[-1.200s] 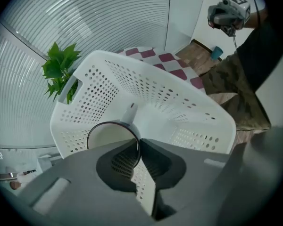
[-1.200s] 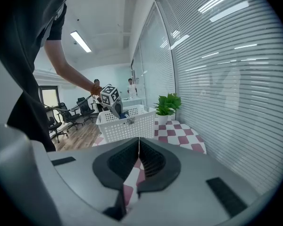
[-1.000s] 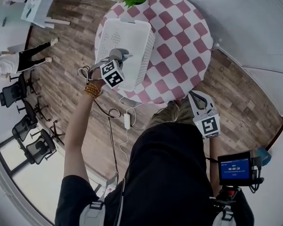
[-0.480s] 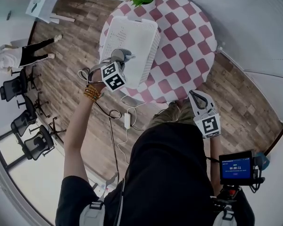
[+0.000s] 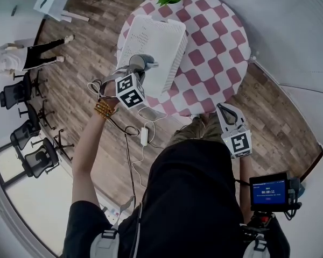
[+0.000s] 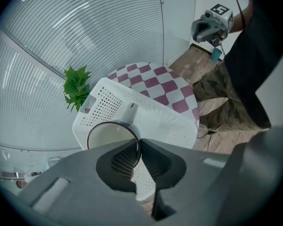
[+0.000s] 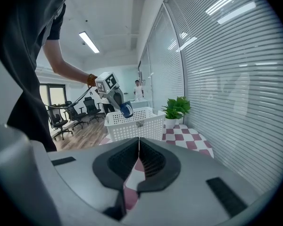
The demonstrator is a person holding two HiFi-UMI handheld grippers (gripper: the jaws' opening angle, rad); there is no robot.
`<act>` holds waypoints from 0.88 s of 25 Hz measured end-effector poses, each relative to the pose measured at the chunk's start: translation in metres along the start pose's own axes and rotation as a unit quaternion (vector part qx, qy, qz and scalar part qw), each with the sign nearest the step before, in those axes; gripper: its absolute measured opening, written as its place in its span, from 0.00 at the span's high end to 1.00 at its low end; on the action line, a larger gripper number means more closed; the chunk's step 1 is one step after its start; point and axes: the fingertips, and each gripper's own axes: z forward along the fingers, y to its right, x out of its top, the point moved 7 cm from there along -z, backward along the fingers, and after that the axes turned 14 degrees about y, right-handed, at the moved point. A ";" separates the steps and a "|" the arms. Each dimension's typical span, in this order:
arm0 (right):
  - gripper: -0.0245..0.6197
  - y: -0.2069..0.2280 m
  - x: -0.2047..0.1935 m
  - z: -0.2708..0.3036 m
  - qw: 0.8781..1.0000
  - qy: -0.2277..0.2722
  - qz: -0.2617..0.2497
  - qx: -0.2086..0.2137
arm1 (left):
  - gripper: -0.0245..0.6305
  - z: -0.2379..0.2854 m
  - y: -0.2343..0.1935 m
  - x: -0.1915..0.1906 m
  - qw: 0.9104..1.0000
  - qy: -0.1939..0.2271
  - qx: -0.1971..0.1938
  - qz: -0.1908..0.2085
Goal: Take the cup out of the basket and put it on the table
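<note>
The checked worktop [image 5: 215, 47] had bare cloth right of the white basket [image 5: 153, 39], so the lift should clear the basket's wall before swinging there. The left hand-held gripper [image 6: 137, 144] pinched the rim of the cup [image 6: 108, 138], which hung above the basket. The right hand-held gripper [image 7: 138, 144] was pressed together, empty. A second earlier, grip and cup sat much the same.

The basket [image 5: 153, 47] is matt white plastic, its walls and bottom pierced with small holes. The cup [image 6: 111, 135] over it looks smooth and glazed, pale inside with a dark rim; its outside is glossy blue in the right gripper view. Under the basket, the table [image 5: 215, 47] has a smooth red-and-white check top. The floor [image 5: 81, 90] beside it is brown wood planking with visible grain. The left gripper [image 6: 137, 142] and right gripper [image 7: 139, 140] are matt grey plastic with black ribbed pads [image 6: 125, 161].
</note>
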 end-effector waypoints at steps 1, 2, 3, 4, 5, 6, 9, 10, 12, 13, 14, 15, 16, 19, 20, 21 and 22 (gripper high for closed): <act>0.95 -0.001 0.000 0.000 1.000 0.000 -0.001 0.001 | 0.92 -0.003 0.002 0.002 1.000 0.002 0.002 0.002; 0.95 -0.003 0.000 -0.001 1.000 0.001 -0.002 0.002 | 0.92 -0.006 0.004 0.003 1.000 0.005 0.005 0.004; 0.95 -0.005 0.001 -0.001 1.000 0.001 -0.002 0.004 | 0.92 -0.009 0.006 0.004 1.000 0.007 0.007 0.005; 0.95 -0.007 0.001 -0.002 1.000 0.002 -0.003 0.005 | 0.92 -0.012 0.008 0.005 1.000 0.008 0.009 0.006; 0.95 -0.008 0.001 -0.002 1.000 0.003 -0.003 0.006 | 0.92 -0.015 0.011 0.005 1.000 0.010 0.011 0.007; 0.95 -0.009 0.000 -0.002 1.000 0.003 -0.004 0.008 | 0.92 -0.017 0.013 0.006 1.000 0.011 0.013 0.007; 0.95 -0.011 0.000 -0.001 1.000 0.005 -0.005 0.014 | 0.92 -0.022 0.018 0.006 1.000 0.017 0.020 0.009; 0.95 -0.012 0.000 0.000 1.000 0.005 -0.005 0.015 | 0.92 -0.024 0.020 0.006 1.000 0.019 0.022 0.010; 0.95 -0.013 0.001 0.001 1.000 0.005 -0.006 0.020 | 0.92 -0.028 0.023 0.006 0.999 0.025 0.028 0.009; 0.95 -0.013 0.001 0.001 1.000 0.005 -0.007 0.023 | 0.92 -0.030 0.024 0.006 0.999 0.028 0.031 0.008; 0.95 -0.014 0.001 0.002 1.000 0.005 -0.008 0.025 | 0.92 -0.032 0.026 0.006 0.999 0.029 0.034 0.006; 0.95 -0.014 0.001 0.002 1.000 0.005 -0.009 0.027 | 0.92 -0.034 0.028 0.007 0.999 0.031 0.036 0.005; 0.95 -0.015 0.001 0.002 0.999 0.005 -0.010 0.030 | 0.92 -0.036 0.030 0.007 0.999 0.032 0.037 0.004; 0.95 -0.017 0.001 0.003 0.999 0.005 -0.013 0.037 | 0.92 -0.043 0.038 0.007 0.998 0.037 0.042 0.002; 0.95 -0.018 0.001 0.004 0.999 0.005 -0.013 0.039 | 0.92 -0.046 0.041 0.006 0.998 0.039 0.045 0.000; 0.95 -0.020 0.001 0.005 0.999 0.005 -0.012 0.042 | 0.92 -0.048 0.043 0.005 0.998 0.041 0.047 -0.001; 0.95 -0.021 0.001 0.005 0.999 0.006 -0.011 0.043 | 0.92 -0.049 0.046 0.004 0.998 0.042 0.048 -0.003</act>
